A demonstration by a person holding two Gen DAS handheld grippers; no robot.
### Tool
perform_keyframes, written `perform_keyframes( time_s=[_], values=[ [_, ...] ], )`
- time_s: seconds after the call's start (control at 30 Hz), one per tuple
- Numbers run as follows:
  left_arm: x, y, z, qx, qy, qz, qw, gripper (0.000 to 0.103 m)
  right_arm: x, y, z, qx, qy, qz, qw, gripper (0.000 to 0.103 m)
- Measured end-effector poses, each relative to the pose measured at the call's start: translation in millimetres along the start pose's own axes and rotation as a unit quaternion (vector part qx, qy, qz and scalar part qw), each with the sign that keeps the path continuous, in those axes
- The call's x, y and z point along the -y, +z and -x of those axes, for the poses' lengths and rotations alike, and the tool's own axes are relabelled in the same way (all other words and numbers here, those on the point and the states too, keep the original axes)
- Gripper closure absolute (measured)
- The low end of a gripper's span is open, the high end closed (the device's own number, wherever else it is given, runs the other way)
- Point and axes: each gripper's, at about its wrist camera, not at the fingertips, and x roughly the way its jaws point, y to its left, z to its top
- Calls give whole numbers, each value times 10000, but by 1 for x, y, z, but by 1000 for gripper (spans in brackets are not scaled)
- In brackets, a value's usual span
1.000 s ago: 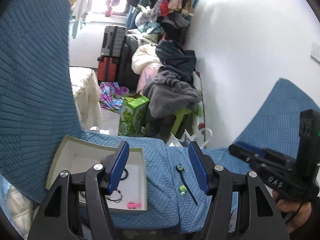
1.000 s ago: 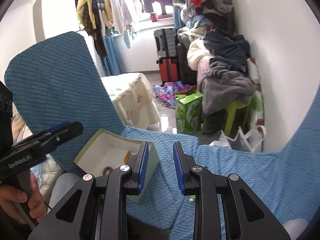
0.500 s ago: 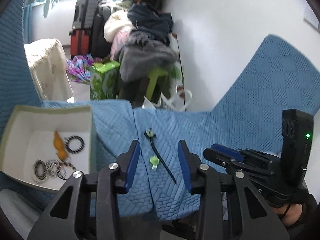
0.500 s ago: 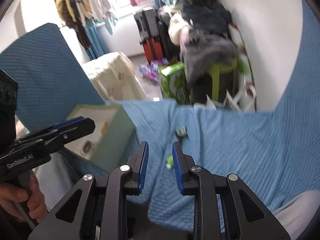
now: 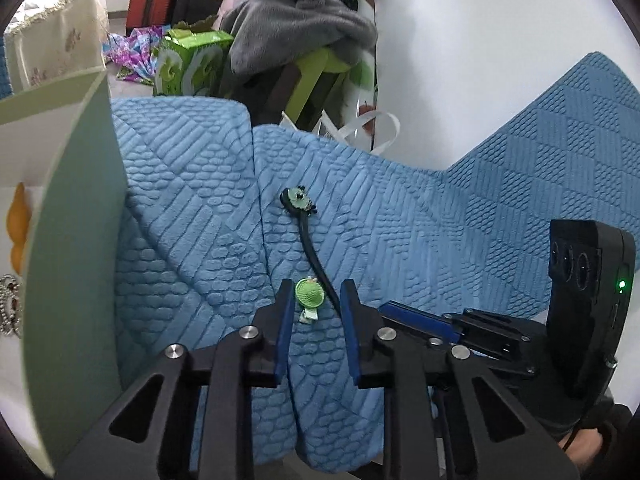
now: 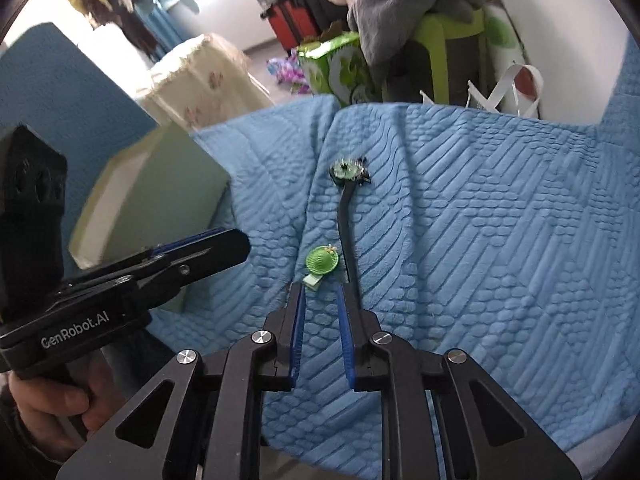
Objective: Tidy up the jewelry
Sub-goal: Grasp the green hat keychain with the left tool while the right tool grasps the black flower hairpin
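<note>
A small green hat-shaped clip (image 5: 309, 295) (image 6: 322, 261) lies on the blue quilted cover, beside a black hair stick with a green ornament at its far end (image 5: 298, 199) (image 6: 349, 169). My left gripper (image 5: 313, 289) is open, its fingers either side of the clip. My right gripper (image 6: 319, 291) is open, just short of the clip. A pale green jewelry box (image 5: 76, 216) (image 6: 160, 196) stands at the left; it holds an orange piece (image 5: 17, 216) and a beaded bracelet (image 5: 8, 304).
The blue cover (image 5: 420, 240) drapes a seat and rises at the right. Beyond its far edge are a green carton (image 5: 188, 66), a green stool under a pile of clothes (image 5: 304, 36), suitcases and a cloth-covered table (image 5: 60, 44).
Both grippers have dropped and moved forward onto the clip and hair stick. The left gripper's jaws have narrowed from wide open. The box now stands close at the left.
</note>
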Motion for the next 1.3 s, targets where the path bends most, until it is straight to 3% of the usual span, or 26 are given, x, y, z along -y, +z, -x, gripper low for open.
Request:
perform_keyframes(
  time_s=[0.17, 0.4, 0.5, 0.8, 1.0, 1.3],
  values=[
    [-1, -2, -11, -53, 29, -123, 9999, 80, 5, 3, -26, -171, -433, 133, 9988, 90],
    [-12, -4, -14, -123, -60, -60, 9999, 80, 1, 1, -42, -229, -669, 466, 9964, 90],
    [-11, -2, -17, -127, -139, -105, 9998, 80, -3, -3, -41, -207, -938, 653, 9932, 97],
    [4, -4, -38, -348, -119, -552, 9978, 80, 17, -11, -31, -372, -1389, 166, 9895, 98],
    [11, -6, -44, -420, -81, -778, 9960, 79, 25, -22, -21, -488, -1281, -193, 9904, 98],
    [27, -9, -63, -664, 414, -1418, 9868, 79, 29, -34, -6, -529, -796, -639, 9934, 98]
  ],
)
